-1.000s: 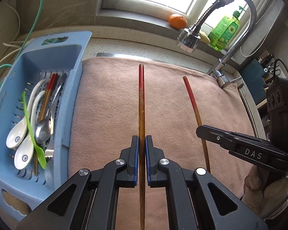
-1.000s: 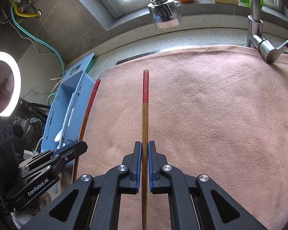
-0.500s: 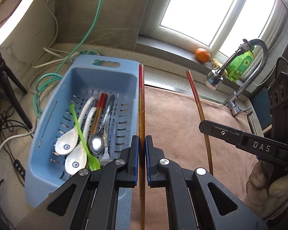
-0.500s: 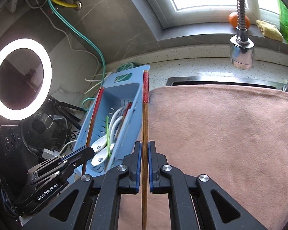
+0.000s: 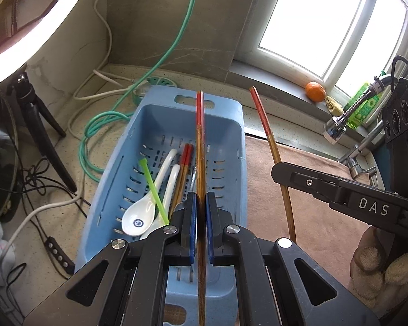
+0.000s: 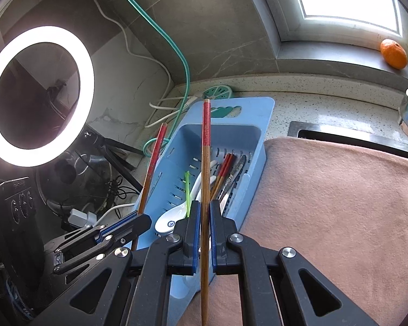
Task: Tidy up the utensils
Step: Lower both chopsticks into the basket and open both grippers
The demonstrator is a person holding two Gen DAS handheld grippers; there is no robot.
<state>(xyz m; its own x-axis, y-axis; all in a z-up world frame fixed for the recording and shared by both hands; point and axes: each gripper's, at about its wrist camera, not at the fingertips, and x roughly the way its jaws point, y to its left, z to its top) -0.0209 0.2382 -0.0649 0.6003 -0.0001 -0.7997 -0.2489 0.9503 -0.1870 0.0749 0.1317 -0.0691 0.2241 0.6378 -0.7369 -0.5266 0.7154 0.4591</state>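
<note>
My left gripper (image 5: 200,202) is shut on a red-tipped wooden chopstick (image 5: 200,141) and holds it above the blue slotted basket (image 5: 232,146). My right gripper (image 6: 204,207) is shut on a second red-tipped chopstick (image 6: 205,141), also over the basket (image 6: 258,138). Each gripper shows in the other's view: the right gripper (image 5: 278,169) with its chopstick (image 5: 269,138), the left gripper (image 6: 144,220) with its chopstick (image 6: 153,160). In the basket lie white ceramic spoons (image 5: 141,214), a green plastic spoon (image 5: 153,190), a chopstick pair (image 5: 183,168) and metal cutlery (image 6: 238,168).
A pink towel (image 6: 340,203) covers the sink to the right of the basket. The faucet head (image 5: 336,129) hangs at the right. An orange (image 6: 393,53) lies on the windowsill. Cables, a green hose (image 5: 100,125) and a ring light (image 6: 38,95) are on the left.
Both grippers have swung left from over the pink towel to above the blue basket, each still holding its chopstick.
</note>
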